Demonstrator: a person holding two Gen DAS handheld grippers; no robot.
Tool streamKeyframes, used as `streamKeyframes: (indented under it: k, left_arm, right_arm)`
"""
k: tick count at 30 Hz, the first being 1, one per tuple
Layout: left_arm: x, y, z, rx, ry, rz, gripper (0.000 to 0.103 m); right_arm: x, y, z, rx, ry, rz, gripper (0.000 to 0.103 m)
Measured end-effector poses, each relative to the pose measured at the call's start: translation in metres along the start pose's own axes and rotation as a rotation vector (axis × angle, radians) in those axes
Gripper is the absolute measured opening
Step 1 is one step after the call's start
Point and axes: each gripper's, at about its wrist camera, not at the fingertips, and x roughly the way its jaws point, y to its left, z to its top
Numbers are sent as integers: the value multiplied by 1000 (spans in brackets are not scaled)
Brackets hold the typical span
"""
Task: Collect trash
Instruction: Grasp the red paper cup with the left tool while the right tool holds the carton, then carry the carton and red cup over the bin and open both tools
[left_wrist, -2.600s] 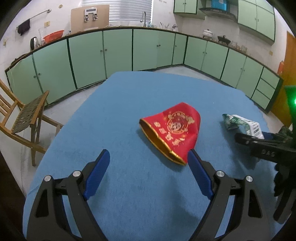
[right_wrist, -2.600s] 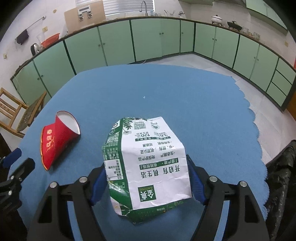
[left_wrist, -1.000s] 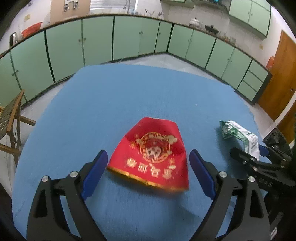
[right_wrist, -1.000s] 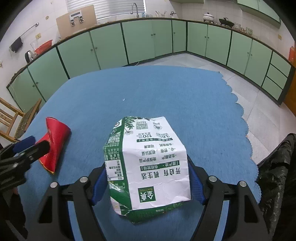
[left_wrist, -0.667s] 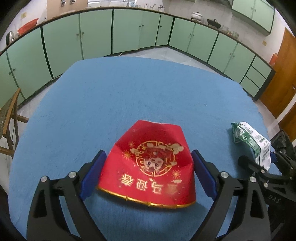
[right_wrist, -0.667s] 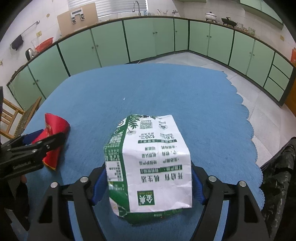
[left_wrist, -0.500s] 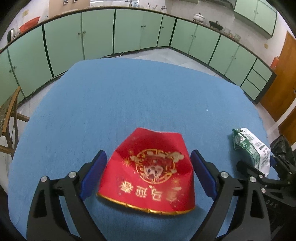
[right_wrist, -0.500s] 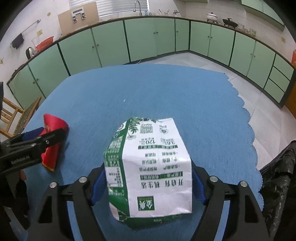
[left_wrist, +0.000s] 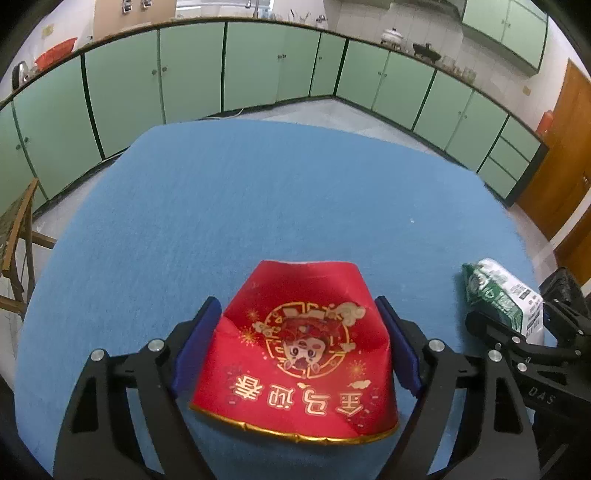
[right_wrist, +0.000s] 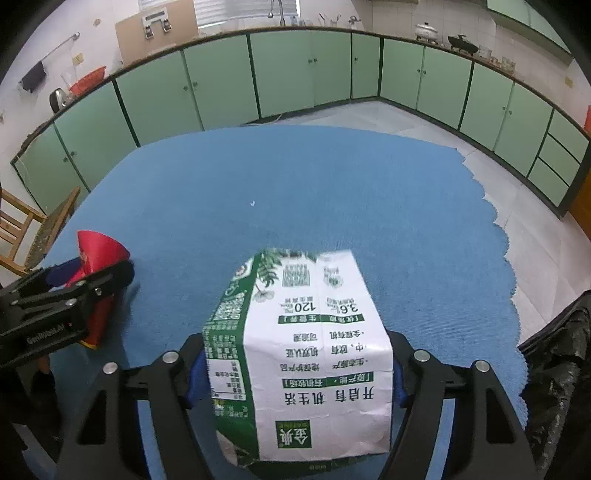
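A crushed red paper cup (left_wrist: 295, 354) with gold print lies on its side on the blue tablecloth (left_wrist: 258, 203). My left gripper (left_wrist: 295, 308) is around it. Its jaws are closing, and the blue pads (left_wrist: 197, 339) touch the cup's creased sides. A green and white milk carton (right_wrist: 310, 354) lies between the pads of my right gripper (right_wrist: 297, 354). Its jaws are closing too, with both pads against the carton's sides. The right wrist view shows the cup (right_wrist: 99, 254) at far left in the left gripper (right_wrist: 92, 284). The left wrist view shows the carton (left_wrist: 502, 299) at far right.
A black trash bag (right_wrist: 554, 350) hangs just off the table's near right edge. A wooden chair (right_wrist: 29, 225) stands off the left side. Green cabinets (left_wrist: 192, 74) line the far walls. A small white crumb (right_wrist: 252, 202) lies mid-table.
My left gripper came forward around the cup and its pads closed in until they touch the sides. The right pads narrowed slightly against the carton, which shifted a little.
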Motion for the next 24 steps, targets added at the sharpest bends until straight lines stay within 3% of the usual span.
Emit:
streamKeyframes:
  k: [24]
  left_arm:
    - [-97,-57,-9,45,-120,-36,80]
  right_arm:
    - [-121,-29,-9,17,-170,44,71]
